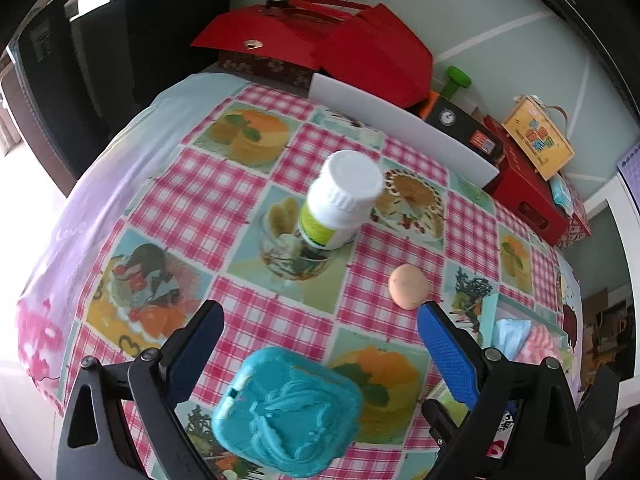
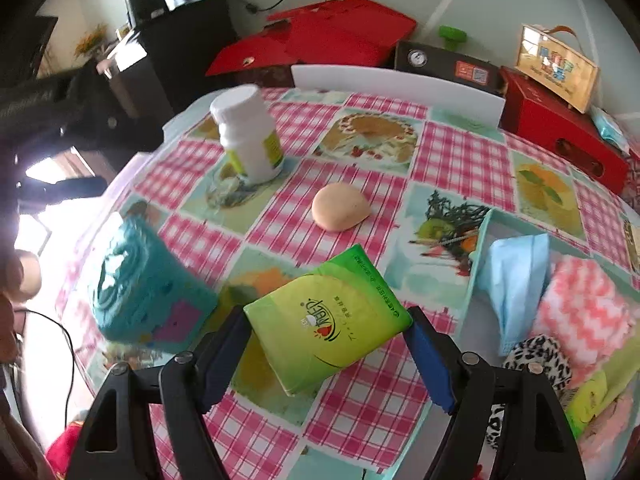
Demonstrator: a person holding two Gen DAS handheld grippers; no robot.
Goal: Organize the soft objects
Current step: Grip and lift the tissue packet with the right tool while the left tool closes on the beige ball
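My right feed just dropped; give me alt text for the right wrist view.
The right gripper holds a green tissue pack between its fingers, lifted above the checked tablecloth. To its right, a pale tray holds a blue face mask, a pink zigzag cloth and a leopard-print scrunchie. A teal knitted item is at left.
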